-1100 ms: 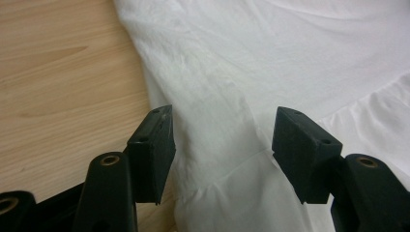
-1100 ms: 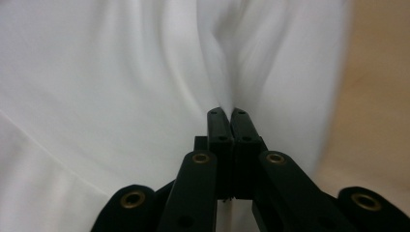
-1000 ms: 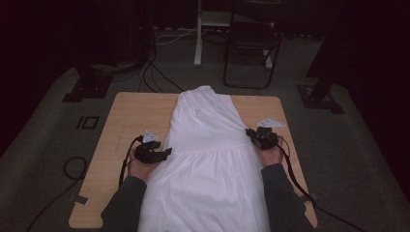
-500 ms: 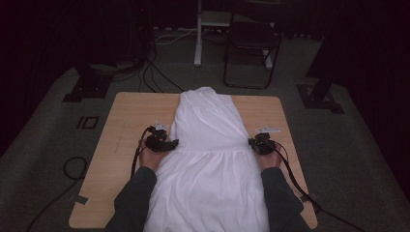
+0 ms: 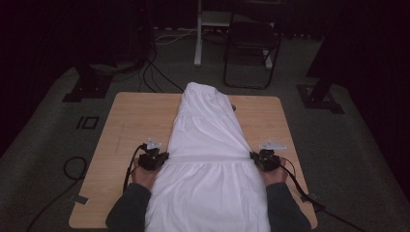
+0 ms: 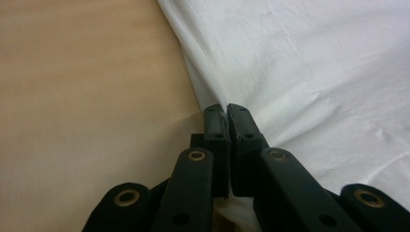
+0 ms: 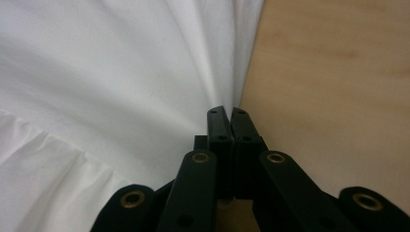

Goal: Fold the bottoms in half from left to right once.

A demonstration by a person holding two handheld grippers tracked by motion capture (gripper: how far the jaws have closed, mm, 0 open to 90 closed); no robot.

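Note:
A white dress [image 5: 208, 159] lies lengthwise down the middle of the wooden table [image 5: 125, 125], its narrow top pointing away and its wide skirt hanging over the near edge. My left gripper [image 5: 164, 157] is shut on the dress's left edge at the waist seam; in the left gripper view the jaws pinch a fold of white dress [image 6: 309, 72] at the left gripper [image 6: 226, 110]. My right gripper [image 5: 252, 156] is shut on the right edge at the same seam, the right gripper [image 7: 226, 112] clamping the gathered dress [image 7: 96, 77].
Bare table [image 5: 266, 121] lies on both sides of the dress. Beyond the table stand a black chair [image 5: 251, 43], a white post [image 5: 197, 34] and dark stand bases [image 5: 87, 87]. Cables [image 5: 72, 166] run on the floor at the left.
Both grippers have pulled back toward the near edge, drawing the dress with them. The dress's top now lies farther from the far edge than before.

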